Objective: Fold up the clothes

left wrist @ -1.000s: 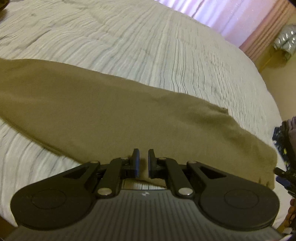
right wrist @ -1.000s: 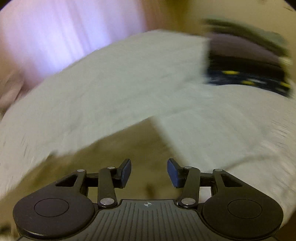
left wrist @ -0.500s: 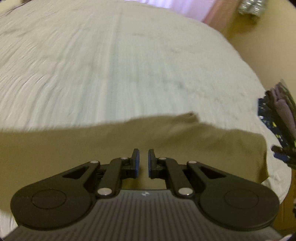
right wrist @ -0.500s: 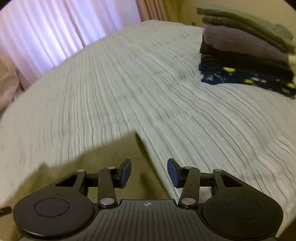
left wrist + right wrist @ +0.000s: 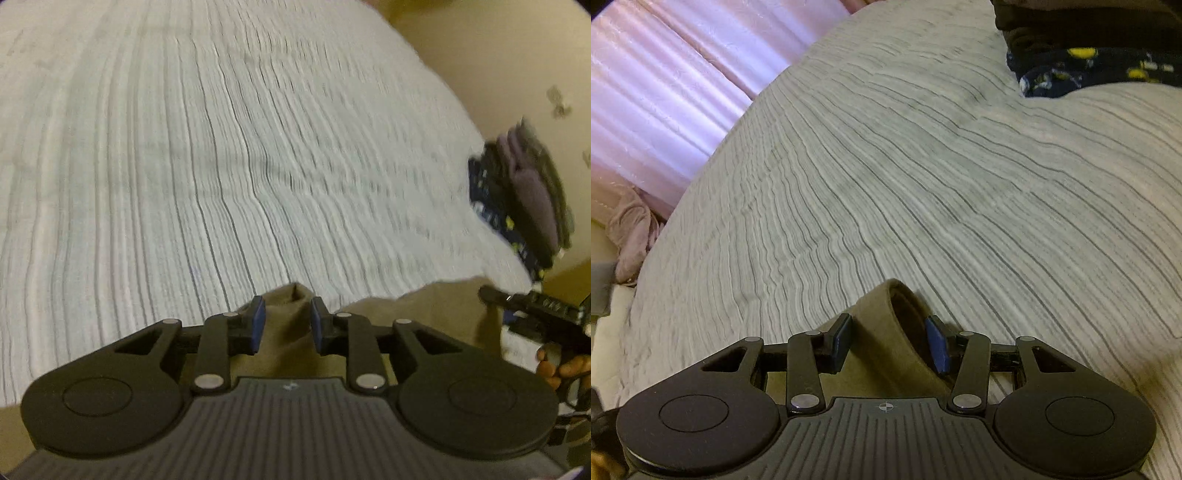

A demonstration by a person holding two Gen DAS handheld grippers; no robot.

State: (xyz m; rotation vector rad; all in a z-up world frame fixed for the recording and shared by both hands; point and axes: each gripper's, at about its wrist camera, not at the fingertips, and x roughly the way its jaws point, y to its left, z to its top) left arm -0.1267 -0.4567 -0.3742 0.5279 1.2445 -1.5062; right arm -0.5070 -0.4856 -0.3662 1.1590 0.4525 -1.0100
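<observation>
An olive garment lies on the striped white bedspread, along the bottom of the left wrist view. My left gripper stands open just over it, with a raised corner of the olive cloth between its blue pads. In the right wrist view another end of the olive garment curls into a fold. My right gripper is open around that fold, and its pads do not press on it. The right gripper also shows at the far right of the left wrist view, held by a hand.
A stack of folded clothes sits on the bedspread ahead to the right, blurred in the left wrist view as the stack. Pink curtains hang beyond the bed's far left edge, with a pink bundle below them.
Both grippers have slid across the olive garment toward its edge. The left jaws, nearly shut before, now stand apart over a cloth corner. The right jaws kept the same gap.
</observation>
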